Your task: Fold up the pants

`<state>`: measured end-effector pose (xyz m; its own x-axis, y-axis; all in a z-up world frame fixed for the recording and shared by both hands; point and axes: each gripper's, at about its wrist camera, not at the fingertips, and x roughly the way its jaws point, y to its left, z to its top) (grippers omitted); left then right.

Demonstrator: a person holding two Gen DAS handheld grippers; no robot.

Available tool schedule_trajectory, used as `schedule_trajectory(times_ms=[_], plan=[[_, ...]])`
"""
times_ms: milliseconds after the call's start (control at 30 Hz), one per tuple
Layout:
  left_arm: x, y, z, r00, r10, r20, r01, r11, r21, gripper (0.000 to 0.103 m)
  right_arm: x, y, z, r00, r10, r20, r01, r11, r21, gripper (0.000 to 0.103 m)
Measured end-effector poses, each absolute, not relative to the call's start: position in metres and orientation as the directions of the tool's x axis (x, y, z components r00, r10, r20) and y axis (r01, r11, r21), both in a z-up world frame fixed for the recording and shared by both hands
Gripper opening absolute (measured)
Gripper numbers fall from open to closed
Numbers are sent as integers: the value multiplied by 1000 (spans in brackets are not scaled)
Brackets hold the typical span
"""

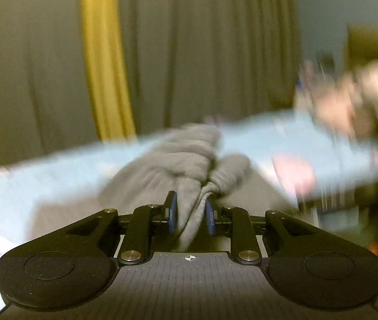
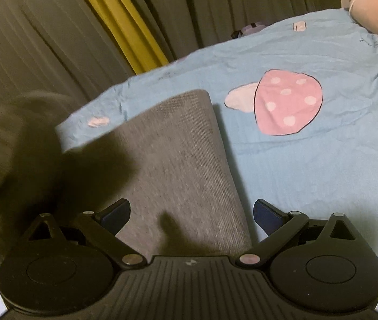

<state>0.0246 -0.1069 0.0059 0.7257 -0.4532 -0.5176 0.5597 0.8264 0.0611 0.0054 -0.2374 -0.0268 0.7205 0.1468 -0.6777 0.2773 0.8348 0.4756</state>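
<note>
The grey pants [image 1: 189, 165] are bunched in the left wrist view, and my left gripper [image 1: 191, 208] is shut on a fold of their cloth, which hangs lifted above the light blue bed sheet [image 1: 55, 165]. That view is blurred by motion. In the right wrist view a flat grey leg of the pants [image 2: 178, 154] lies on the bed sheet [image 2: 309, 165]. My right gripper [image 2: 191, 213] hovers over its near end with the jaws wide open; the cloth lies below them, not pinched.
A pink spotted mushroom print [image 2: 287, 104] marks the sheet right of the leg. Grey curtains with a yellow strip [image 2: 119, 21] hang behind the bed. A pale plush toy [image 2: 370, 8] sits at the far right corner. A dark shadow [image 2: 63, 165] covers the leg's left side.
</note>
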Motion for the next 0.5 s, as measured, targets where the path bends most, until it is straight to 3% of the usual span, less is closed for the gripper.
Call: schedule_trajectory(times_ms=[67, 100, 200, 300, 367, 500], plan=[[28, -122, -20, 637, -429, -640, 623, 776, 100, 35, 4, -242, -27, 730, 159, -665, 280, 818, 502, 99], [27, -121, -24, 642, -413, -647, 621, 774, 123, 45, 3, -243, -27, 735, 166, -658, 280, 809, 517, 99], [26, -105, -11, 656, -402, -639, 568, 820, 67, 87, 2, -248, -26, 754, 194, -627, 266, 783, 562, 99], [26, -72, 15, 669, -453, -590, 467, 873, -142, 93, 0, -248, -23, 776, 242, -583, 219, 762, 609, 99], [24, -41, 29, 717, -422, -555, 365, 905, -217, 96, 2, -249, -24, 775, 295, -559, 189, 736, 650, 99], [17, 8, 45, 832, -132, -539, 50, 985, -164, 101, 9, -249, -28, 757, 393, -522, 156, 668, 728, 99]])
